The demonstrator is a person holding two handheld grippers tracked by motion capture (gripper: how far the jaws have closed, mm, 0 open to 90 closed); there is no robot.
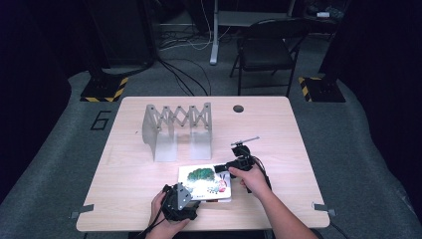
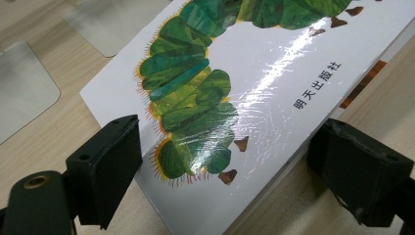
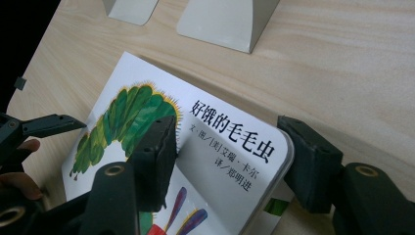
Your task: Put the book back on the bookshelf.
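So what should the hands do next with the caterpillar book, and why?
Probably squeeze the right gripper shut on the book corner. Its fingers sit either side of that corner, which looks slightly raised, while the left gripper straddles the opposite edge, open, and the rack stands behind.

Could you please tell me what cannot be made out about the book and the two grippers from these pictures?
- Book: in the high view its near edge lies under the left gripper; the cover lettering is too small there.
- Left gripper view: the picture's edges cut off much of the cover, so the title is out of frame.
- Right gripper: whether its pads press the book's corner or just straddle it cannot be told.
- Rack: the top edge of the right gripper view cuts off all but its feet.
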